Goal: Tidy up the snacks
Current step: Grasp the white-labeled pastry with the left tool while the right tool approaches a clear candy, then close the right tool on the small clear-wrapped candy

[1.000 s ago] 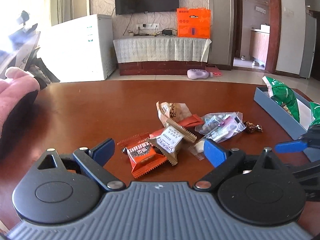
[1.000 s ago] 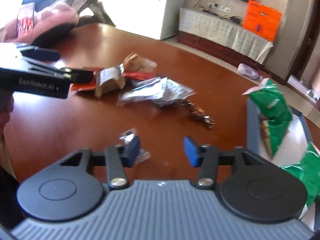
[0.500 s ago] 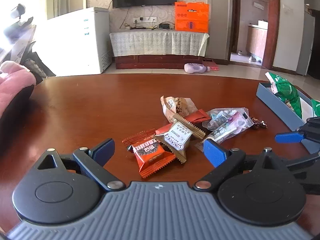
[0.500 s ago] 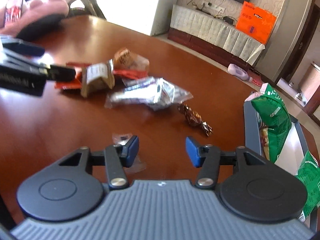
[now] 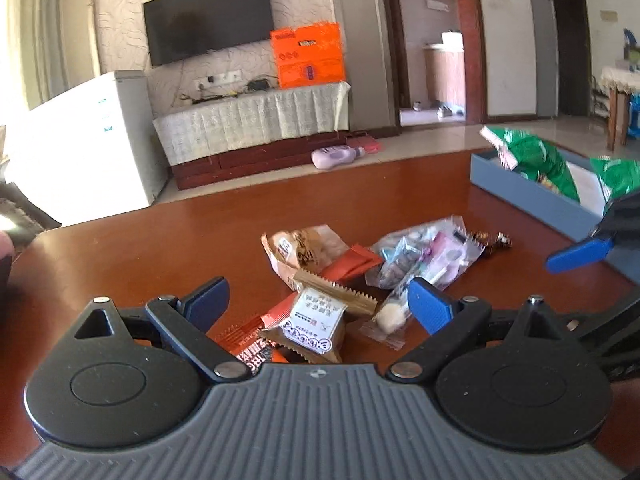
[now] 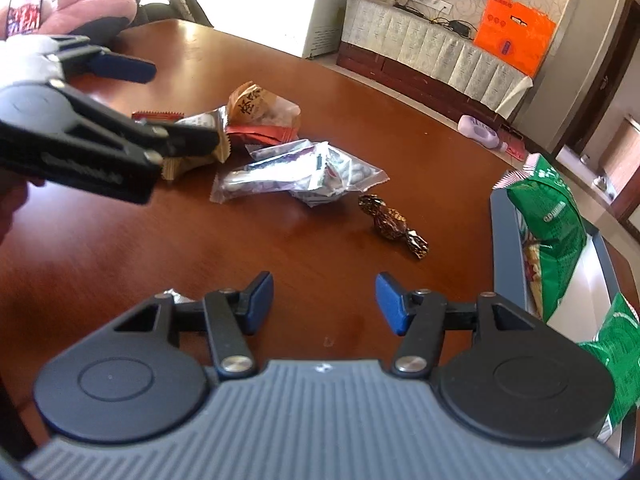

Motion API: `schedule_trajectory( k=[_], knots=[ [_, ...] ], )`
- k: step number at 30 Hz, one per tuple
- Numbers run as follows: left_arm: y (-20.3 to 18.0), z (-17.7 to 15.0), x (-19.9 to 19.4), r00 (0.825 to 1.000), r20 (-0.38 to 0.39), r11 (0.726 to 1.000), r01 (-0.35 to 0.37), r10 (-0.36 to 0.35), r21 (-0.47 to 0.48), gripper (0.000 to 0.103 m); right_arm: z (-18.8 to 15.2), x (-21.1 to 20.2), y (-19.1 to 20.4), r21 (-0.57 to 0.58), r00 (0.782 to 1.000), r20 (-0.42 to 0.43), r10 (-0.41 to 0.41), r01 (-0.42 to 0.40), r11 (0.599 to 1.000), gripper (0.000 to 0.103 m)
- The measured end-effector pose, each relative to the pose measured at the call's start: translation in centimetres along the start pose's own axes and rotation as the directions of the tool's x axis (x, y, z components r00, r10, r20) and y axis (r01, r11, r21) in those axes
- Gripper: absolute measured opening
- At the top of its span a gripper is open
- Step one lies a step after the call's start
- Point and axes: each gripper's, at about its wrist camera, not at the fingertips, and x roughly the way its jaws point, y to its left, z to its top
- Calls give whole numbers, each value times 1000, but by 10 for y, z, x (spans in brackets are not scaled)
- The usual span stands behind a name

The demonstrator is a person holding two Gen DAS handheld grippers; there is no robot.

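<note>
Loose snacks lie on the brown table (image 5: 160,240): an orange-red packet (image 5: 252,344), a brown packet with a white label (image 5: 316,320), a tan pastry packet (image 5: 300,248), a clear bag of sweets (image 5: 424,256) and a foil-wrapped candy (image 6: 390,220). My left gripper (image 5: 318,300) is open and low over the brown packet, which lies between its fingers without touching the pads. My right gripper (image 6: 325,302) has its jaws opening over bare table, with nothing between them. A small clear-wrapped sweet (image 6: 176,296) lies just behind its left finger.
A blue-grey tray (image 6: 504,248) at the right table edge holds green chip bags (image 6: 552,216). A pink plush thing (image 6: 92,4) lies at the far left of the table. Beyond the table stand a white freezer (image 5: 88,148) and a cloth-covered TV bench (image 5: 252,124).
My left gripper has moved forward and down over the packets and has rolled a little. The right gripper's jaws have widened, and the small clear-wrapped sweet now lies behind its left finger.
</note>
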Motion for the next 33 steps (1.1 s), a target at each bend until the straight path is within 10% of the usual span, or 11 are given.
schedule_trajectory(
  k=[8,15,19,28,33],
  knots=[
    [3,-6,20,997,-39,998,67,-66,10,55,-3,-5,-3,-10,1000,-13,5,-5,1000,60],
    [-8,-14,33,992,-116,997,62,-56,55,65,-5,-10,1,-23,999,-9,32,-32,999,60],
    [-9,-13,34,990,-107,995,94,-90,36,45,-8,-9,10,-78,999,-17,37,-38,996,60],
    [-1,-13,33,987,-121,995,99,-102,-24,43,-7,-17,33,-337,998,49,-31,45,940,76],
    [-2,-12,34,987,-123,995,101,-104,-25,44,-11,-35,22,-243,988,9,155,-148,959,76]
  ],
)
